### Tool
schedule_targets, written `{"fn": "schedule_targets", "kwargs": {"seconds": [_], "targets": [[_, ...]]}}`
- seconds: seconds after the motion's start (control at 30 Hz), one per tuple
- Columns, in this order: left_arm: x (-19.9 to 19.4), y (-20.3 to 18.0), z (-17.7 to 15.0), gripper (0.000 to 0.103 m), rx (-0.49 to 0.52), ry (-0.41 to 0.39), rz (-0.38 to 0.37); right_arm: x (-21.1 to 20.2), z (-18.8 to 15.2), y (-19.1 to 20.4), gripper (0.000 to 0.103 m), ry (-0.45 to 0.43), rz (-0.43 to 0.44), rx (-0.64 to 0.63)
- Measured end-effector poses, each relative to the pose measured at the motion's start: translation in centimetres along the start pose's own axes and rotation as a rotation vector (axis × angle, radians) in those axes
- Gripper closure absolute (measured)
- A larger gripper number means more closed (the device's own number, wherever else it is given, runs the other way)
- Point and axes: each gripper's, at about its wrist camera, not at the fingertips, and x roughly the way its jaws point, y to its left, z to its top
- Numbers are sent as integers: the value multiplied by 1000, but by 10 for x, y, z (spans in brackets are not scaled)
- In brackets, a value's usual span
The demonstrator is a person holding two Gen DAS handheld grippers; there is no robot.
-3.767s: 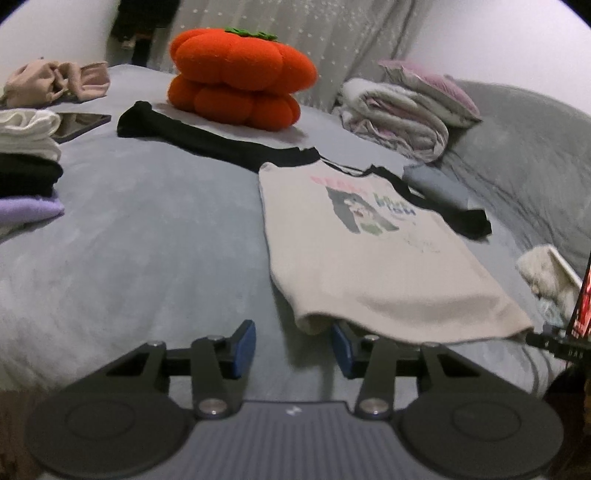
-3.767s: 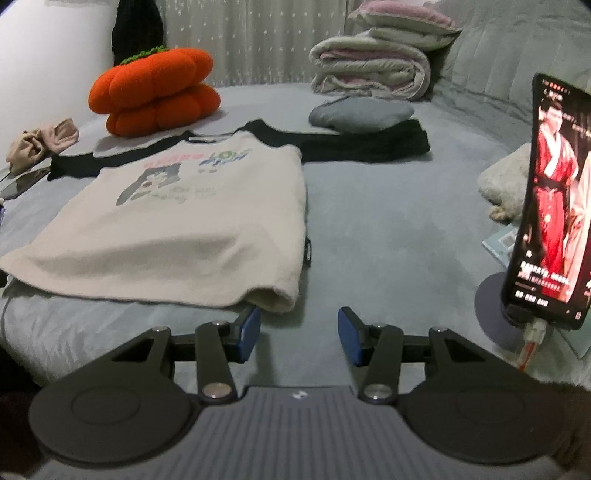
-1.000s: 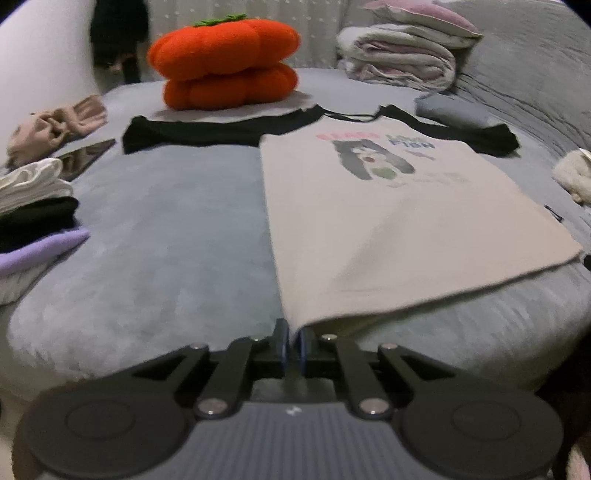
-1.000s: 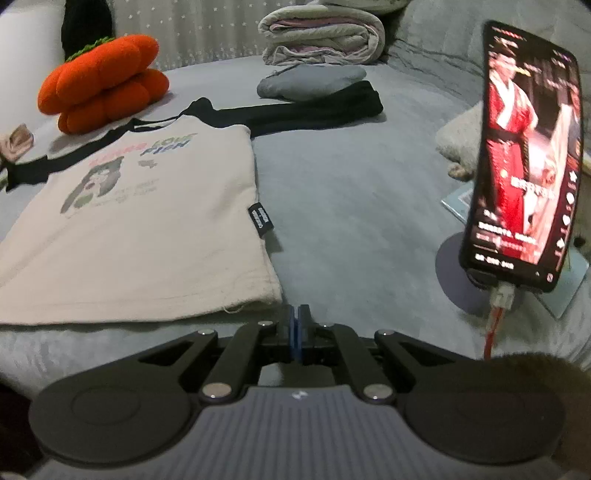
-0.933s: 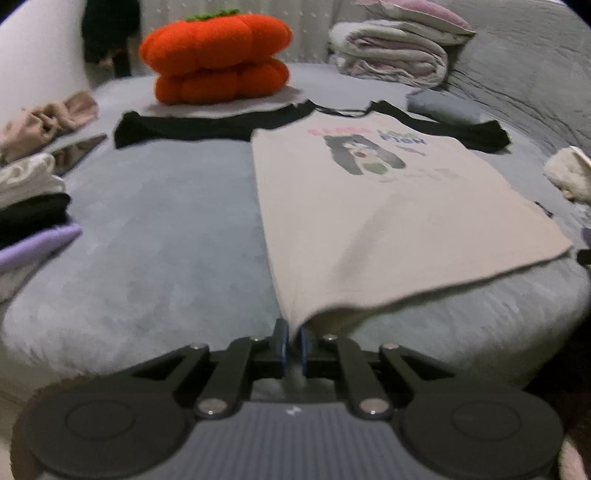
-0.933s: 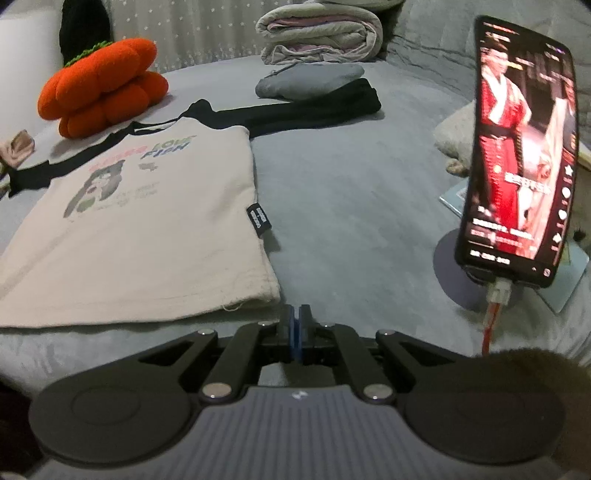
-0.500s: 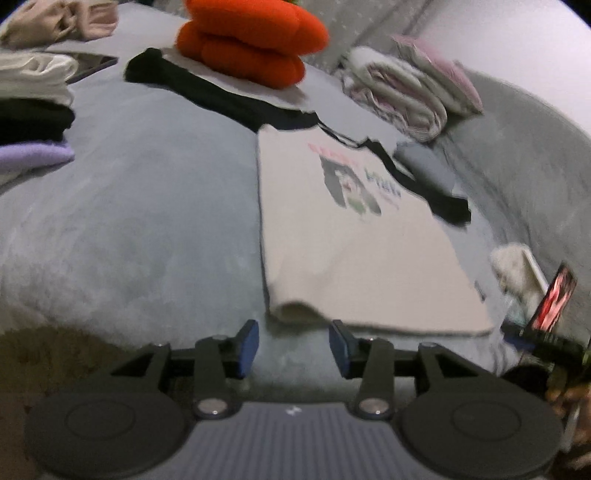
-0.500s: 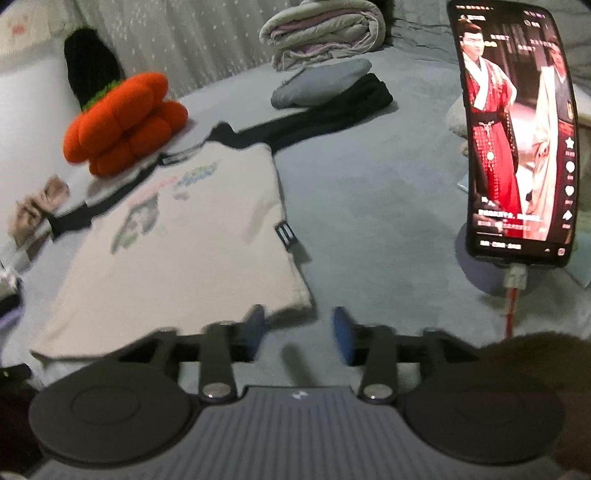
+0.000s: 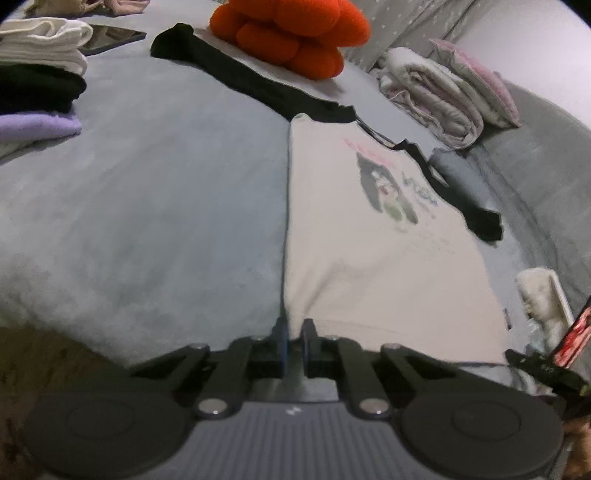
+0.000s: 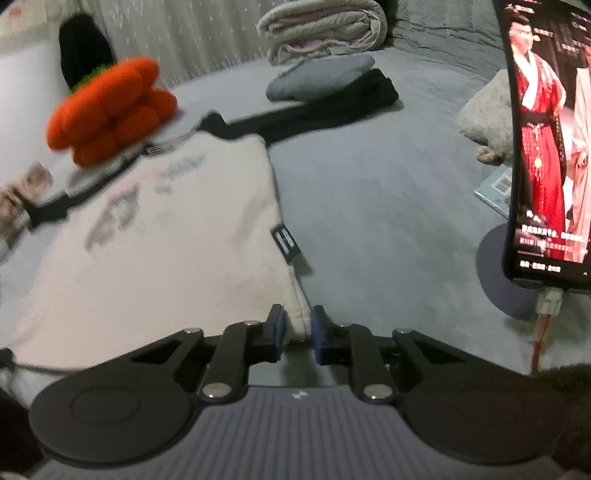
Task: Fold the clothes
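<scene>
A cream shirt (image 9: 369, 240) with a cartoon print and black sleeves (image 9: 251, 85) lies flat, front up, on the grey bed (image 9: 147, 184). My left gripper (image 9: 293, 332) is shut on the shirt's near left hem corner, which is pinched between the blue pads. In the right wrist view, the same shirt (image 10: 166, 240) has its near right hem corner between the jaws of my right gripper (image 10: 297, 325). Those jaws are closing, and the bunched cloth fills the narrow gap between the pads. A black side tag (image 10: 286, 243) sticks out of the right seam.
An orange pumpkin cushion (image 9: 291, 26) sits behind the shirt. A stack of folded clothes (image 9: 37, 85) lies at the left, with a flat phone (image 9: 110, 37) behind it. Rolled blankets (image 10: 321, 26) and a grey folded piece (image 10: 317, 74) lie at the back. A lit phone on a stand (image 10: 546, 147) stands close on the right.
Half a second ago both grippers stood open just short of the hem. Both have since closed onto the shirt's near corners, and the left view has rolled.
</scene>
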Motion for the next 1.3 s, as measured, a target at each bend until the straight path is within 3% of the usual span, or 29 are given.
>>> {"fn": "schedule_targets", "kwargs": {"seconds": [0.17, 0.33, 0.4, 0.5, 0.7, 0.8, 0.93, 1.3], "targets": [[-6, -18, 2, 92, 85, -33, 80, -6, 0, 12, 88, 0, -51, -71], [-15, -32, 14, 66, 112, -115, 82, -12, 7, 13, 73, -31, -36, -61], [-13, -41, 21, 57, 126, -144, 68, -13, 11, 19, 58, -56, -24, -63], [0, -59, 30, 42, 158, -169, 46, -11, 19, 31, 58, -86, 0, -83], [45, -91, 43, 24, 201, -198, 35, 11, 34, 62, 50, -118, 76, -140], [66, -101, 49, 22, 230, -213, 62, 26, 43, 76, 45, -137, 95, -147], [86, -113, 67, 21, 263, -187, 102, 43, 60, 91, 45, -173, 81, -171], [120, -119, 117, 9, 244, -177, 154, 90, 110, 112, 30, -175, 84, -177]]}}
